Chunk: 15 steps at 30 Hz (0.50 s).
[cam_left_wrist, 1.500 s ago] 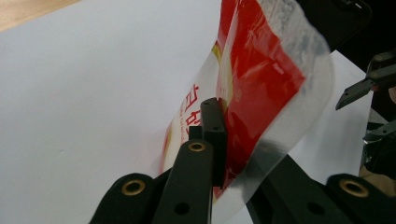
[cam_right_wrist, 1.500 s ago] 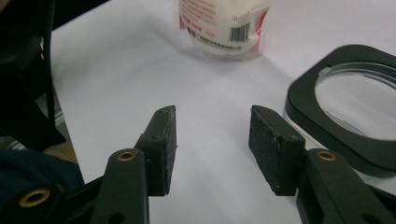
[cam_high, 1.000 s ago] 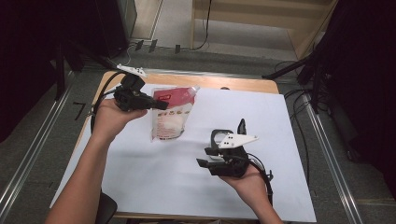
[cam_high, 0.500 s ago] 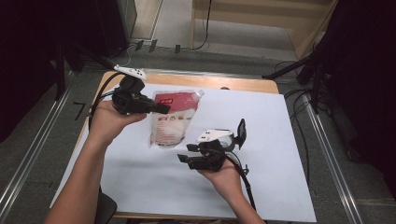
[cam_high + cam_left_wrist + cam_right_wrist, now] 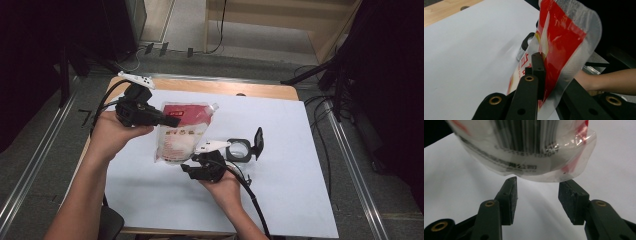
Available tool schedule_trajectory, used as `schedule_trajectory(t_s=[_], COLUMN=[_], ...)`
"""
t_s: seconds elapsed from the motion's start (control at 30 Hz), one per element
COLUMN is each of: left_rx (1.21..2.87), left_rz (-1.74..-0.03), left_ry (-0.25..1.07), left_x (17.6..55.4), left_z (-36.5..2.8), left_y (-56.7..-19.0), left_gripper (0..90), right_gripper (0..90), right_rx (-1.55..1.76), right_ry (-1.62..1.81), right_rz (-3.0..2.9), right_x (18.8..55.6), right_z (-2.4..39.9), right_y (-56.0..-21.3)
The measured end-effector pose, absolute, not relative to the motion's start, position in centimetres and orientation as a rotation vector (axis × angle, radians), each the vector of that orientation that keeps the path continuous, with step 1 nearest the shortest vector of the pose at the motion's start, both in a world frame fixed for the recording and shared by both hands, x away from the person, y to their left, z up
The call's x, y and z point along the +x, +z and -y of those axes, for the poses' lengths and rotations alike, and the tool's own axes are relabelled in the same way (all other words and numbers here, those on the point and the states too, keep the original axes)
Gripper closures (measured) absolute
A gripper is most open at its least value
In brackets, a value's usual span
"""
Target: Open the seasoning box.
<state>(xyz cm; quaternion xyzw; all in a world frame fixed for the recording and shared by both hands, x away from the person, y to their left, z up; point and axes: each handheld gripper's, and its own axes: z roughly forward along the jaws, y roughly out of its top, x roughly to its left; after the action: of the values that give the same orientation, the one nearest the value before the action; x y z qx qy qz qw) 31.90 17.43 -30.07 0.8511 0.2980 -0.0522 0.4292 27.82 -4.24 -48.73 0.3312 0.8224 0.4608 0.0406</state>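
High view: wooden table under matte white sheet, grey floor around; glossy red-and-clear pouch at centre, pinched at 9 o'clock by left gripper; right gripper at 6 o'clock.

Left gripper view: jaws clamped on crinkled pouch edge.

Right gripper view: jaws spread, perhaps just short of pouch bottom.

left hand-held gripper clamped, right hand-held gripper half-open

A wooden table carries a large white sheet that covers almost all its top; only a strip of wood shows at the far edge. On the sheet stands a small glass jar, its black lid hinged open.
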Motion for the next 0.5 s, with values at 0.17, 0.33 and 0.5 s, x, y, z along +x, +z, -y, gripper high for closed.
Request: schedule_trajectory(t_s=[0.17,0.33,0.5], left_rx=[2.113,2.103,2.092], left_rz=[-0.764,-0.793,-0.842], left_ry=[-0.170,-0.230,-0.267], left_x=[31.8,31.8,32.5], left_z=[-17.6,-17.5,-17.1], left_y=[-29.9,-29.9,-30.6], left_gripper=[90.0,90.0,90.0], right_gripper=[50.7,52.4,54.3], right_rx=[1.013,0.950,0.789], right_ry=[1.422,1.423,1.407], right_rz=[-2.481,-2.403,-2.343], right_x=[28.1,27.9,26.9], right_z=[3.9,3.8,3.0], right_y=[-49.4,-49.8,-49.4])
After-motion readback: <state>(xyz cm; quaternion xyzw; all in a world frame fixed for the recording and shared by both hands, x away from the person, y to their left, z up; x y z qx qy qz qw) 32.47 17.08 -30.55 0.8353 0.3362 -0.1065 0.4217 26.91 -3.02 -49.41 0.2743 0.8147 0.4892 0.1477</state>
